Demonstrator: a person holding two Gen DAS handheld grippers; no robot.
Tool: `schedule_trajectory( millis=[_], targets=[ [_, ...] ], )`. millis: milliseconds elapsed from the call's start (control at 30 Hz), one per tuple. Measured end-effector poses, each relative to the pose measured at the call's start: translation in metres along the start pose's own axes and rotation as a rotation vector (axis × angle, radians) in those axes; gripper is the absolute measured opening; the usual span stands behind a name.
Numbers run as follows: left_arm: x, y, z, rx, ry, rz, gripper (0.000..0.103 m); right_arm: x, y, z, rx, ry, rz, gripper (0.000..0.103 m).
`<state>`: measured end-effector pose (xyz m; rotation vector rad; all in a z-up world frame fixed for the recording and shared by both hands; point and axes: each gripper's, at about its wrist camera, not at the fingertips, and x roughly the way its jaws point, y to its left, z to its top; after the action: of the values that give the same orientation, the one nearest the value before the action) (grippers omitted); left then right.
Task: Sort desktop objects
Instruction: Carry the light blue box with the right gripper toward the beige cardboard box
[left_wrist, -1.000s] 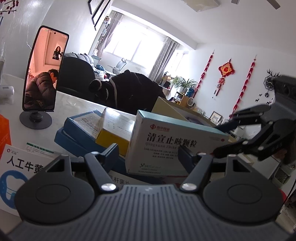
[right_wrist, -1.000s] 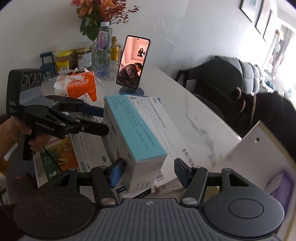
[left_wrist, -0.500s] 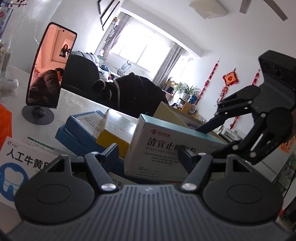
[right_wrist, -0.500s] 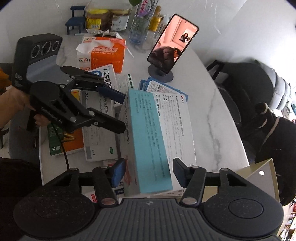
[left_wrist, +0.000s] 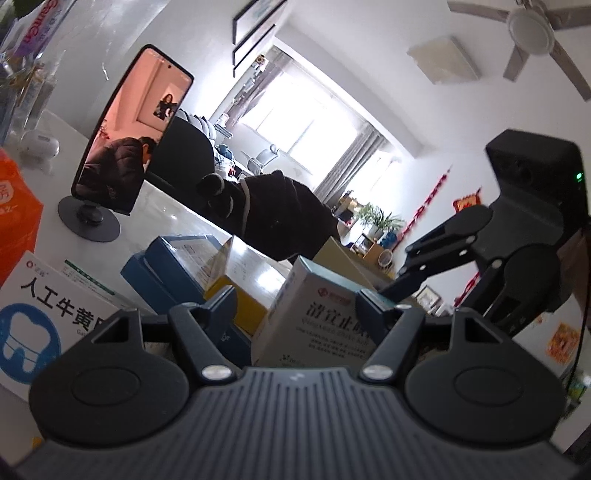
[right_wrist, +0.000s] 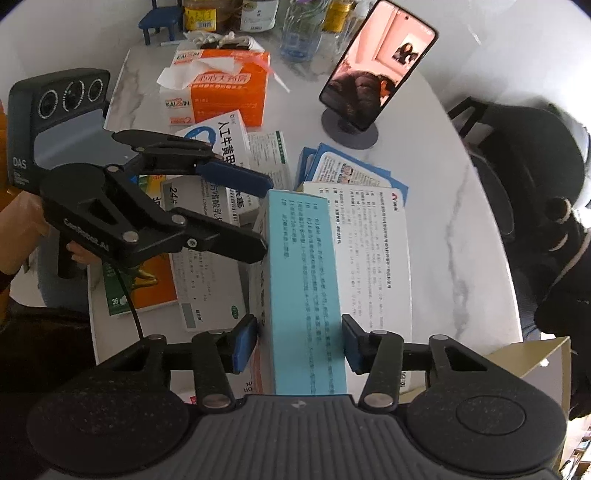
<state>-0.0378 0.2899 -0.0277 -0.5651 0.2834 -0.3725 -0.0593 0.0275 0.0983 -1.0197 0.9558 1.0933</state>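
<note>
Right wrist view: the right gripper (right_wrist: 299, 339) stands open around the teal box (right_wrist: 306, 295), a blue pad on each side with a small gap, so it holds nothing firmly that I can see. The left gripper (right_wrist: 236, 218), also open and empty, has its fingers at the box's far left corner. The box stands on edge over flat packets (right_wrist: 207, 258) near the middle of the tabletop (right_wrist: 461, 229).

Judging from this, a closing squeeze on the glossy sides could tip or slide the box, since it rests on uneven packets. The left fingers crowd the lift path. The phone stand (right_wrist: 351, 125), blue leaflets (right_wrist: 354, 170) and tissue pack (right_wrist: 221, 92) lie toward the far edge, near enough to be knocked.
</note>
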Motion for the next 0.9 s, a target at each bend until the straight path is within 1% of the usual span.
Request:
schedule_trajectory(
  millis=[100,167,233,333,367,467,700,833,900],
  targets=[
    [-0.002,0.001,0.001,-0.017,-0.016,0.004,0.071,0.006,-0.003,0.005,-0.012,0.027,0.031,0.051],
    [-0.004,0.001,0.002,-0.029,-0.027,0.006,0.071,0.011,-0.007,0.008,0.013,0.059,0.044,0.051],
    [-0.005,0.0,0.004,-0.034,-0.037,0.009,0.071,0.014,-0.009,0.012,0.016,0.074,0.047,0.051],
    [-0.008,-0.001,0.005,-0.044,-0.055,0.011,0.071,0.014,-0.008,0.015,-0.003,0.086,0.045,0.048],
    [-0.009,-0.002,0.005,-0.047,-0.06,0.012,0.071,0.013,-0.007,0.015,-0.009,0.086,0.051,0.046],
    [-0.012,-0.003,0.005,-0.054,-0.07,0.026,0.071,0.008,-0.004,0.015,-0.03,0.073,0.067,0.042],
    [-0.017,-0.004,0.008,-0.073,-0.099,0.046,0.071,0.001,-0.008,0.014,0.012,0.054,0.051,0.041],
    [-0.02,-0.002,0.01,-0.084,-0.116,0.044,0.071,-0.014,-0.018,0.011,0.054,0.02,0.048,0.041],
    [-0.02,-0.002,0.01,-0.089,-0.119,0.04,0.071,-0.021,-0.023,0.009,0.076,0.003,0.029,0.041]
  ],
)
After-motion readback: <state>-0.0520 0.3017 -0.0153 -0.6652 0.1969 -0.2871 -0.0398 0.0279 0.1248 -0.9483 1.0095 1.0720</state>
